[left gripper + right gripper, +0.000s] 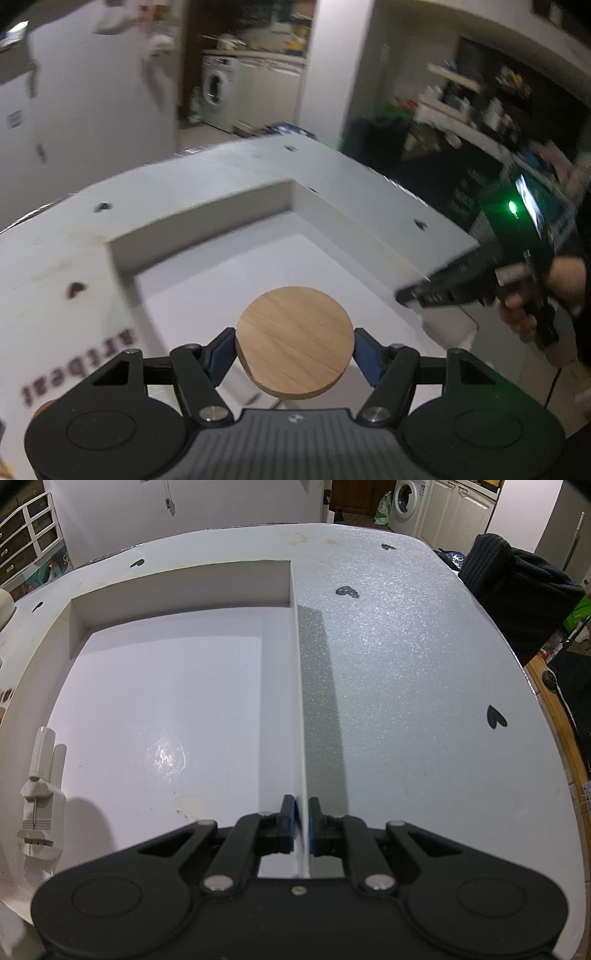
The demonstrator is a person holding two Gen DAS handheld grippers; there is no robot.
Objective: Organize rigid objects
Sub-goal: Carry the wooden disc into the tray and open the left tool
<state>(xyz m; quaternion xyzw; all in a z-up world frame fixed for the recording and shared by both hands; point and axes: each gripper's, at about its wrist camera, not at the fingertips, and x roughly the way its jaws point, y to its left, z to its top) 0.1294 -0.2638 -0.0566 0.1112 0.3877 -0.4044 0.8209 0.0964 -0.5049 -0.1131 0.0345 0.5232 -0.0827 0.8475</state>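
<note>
Two jobs were split: the left hand-held gripper [294, 345] clamped the wooden disc [294, 341] above the white tray [207, 218], while the right hand-held gripper [302, 825] pinched the tray's wall [301, 738], likely steadying it.

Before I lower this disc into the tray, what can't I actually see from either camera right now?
- Left wrist view: the tray floor under the wooden disc, hidden by the disc in the left hand-held gripper.
- Left wrist view: shelves behind, motion-blurred.
- Right wrist view: the tray's near edge, covered by the right hand-held gripper clamped on its wall.
- Right wrist view: the disc is out of frame.
</note>
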